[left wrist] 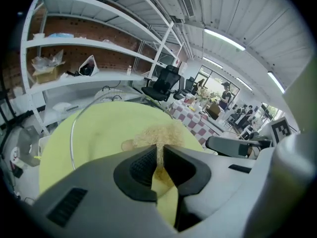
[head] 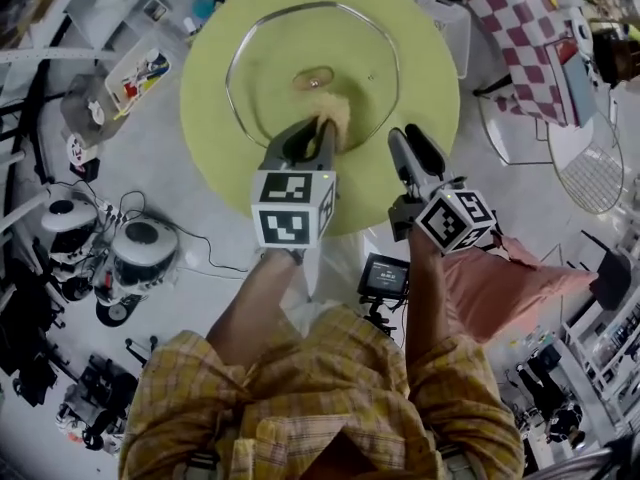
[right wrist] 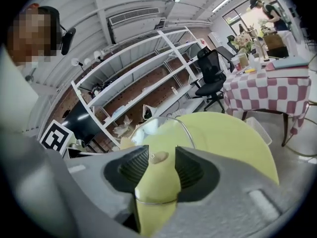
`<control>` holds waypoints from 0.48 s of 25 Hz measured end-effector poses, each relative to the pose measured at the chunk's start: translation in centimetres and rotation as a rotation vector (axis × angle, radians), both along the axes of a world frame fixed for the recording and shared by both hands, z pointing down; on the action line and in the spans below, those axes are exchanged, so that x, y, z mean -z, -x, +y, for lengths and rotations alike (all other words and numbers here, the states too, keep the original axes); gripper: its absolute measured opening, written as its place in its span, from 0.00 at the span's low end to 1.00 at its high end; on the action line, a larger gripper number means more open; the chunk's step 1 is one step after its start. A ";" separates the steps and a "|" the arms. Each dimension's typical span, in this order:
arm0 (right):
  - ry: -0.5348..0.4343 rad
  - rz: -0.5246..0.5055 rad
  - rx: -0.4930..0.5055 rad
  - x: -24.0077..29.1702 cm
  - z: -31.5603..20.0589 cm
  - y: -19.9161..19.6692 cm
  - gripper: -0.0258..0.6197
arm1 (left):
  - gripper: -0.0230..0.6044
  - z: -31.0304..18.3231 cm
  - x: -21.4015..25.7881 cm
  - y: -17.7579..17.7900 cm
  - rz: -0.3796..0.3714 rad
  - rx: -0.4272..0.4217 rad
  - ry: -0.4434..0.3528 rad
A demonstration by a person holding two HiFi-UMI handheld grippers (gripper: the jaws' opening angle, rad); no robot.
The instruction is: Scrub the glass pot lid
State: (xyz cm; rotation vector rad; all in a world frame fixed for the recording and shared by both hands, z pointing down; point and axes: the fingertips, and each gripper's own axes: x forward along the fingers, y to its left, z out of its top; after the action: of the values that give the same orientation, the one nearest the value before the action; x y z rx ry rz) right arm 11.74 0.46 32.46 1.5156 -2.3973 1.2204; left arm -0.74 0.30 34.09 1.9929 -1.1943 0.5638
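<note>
The glass pot lid (head: 275,63) lies flat on the round yellow-green table (head: 420,48), its tan knob (head: 314,78) at the centre. My left gripper (head: 322,128) hovers over the lid's near edge, shut on a tan fibrous scrubber (head: 336,118). In the left gripper view the scrubber (left wrist: 158,135) sticks out past the pinched jaws, with the lid's rim (left wrist: 74,128) beyond. My right gripper (head: 408,133) is just right of it, open and empty. In the right gripper view the knob (right wrist: 159,156) shows between the spread pads, well below them.
A red-checked table (head: 510,18) and a white wire chair (head: 590,168) stand to the right. A white bin (head: 450,28) sits by the round table's far right edge. Machines and cables (head: 140,253) crowd the floor on the left. White shelves (left wrist: 99,48) rise behind.
</note>
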 end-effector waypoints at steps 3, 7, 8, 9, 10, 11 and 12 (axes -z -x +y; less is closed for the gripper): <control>-0.045 0.021 -0.003 3.4 0.7 0.8 0.25 | 0.11 0.1 2.9 1.5 0.008 -0.002 -0.058; -0.109 0.072 0.010 7.6 1.5 1.4 0.22 | 0.11 0.3 6.4 2.4 0.002 -0.013 -0.116; -0.127 0.085 0.012 8.7 1.6 1.3 0.19 | 0.11 0.3 7.5 2.4 -0.002 -0.017 -0.132; -0.141 0.099 0.016 9.8 1.8 1.3 0.17 | 0.11 0.4 8.5 2.4 -0.004 -0.022 -0.147; -0.152 0.109 0.019 10.9 2.1 1.3 0.16 | 0.11 0.6 9.7 2.3 -0.004 -0.027 -0.160; -0.160 0.114 0.022 12.0 2.4 1.4 0.16 | 0.11 0.9 10.8 2.2 -0.005 -0.032 -0.171; -0.167 0.118 0.022 13.0 2.7 1.4 0.15 | 0.11 1.2 11.9 2.2 -0.004 -0.035 -0.181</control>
State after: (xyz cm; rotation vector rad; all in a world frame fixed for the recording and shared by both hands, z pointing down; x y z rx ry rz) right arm 10.30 3.14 19.47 1.5511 -2.4845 0.9190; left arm -2.95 1.47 22.21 2.1689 -1.2529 0.4925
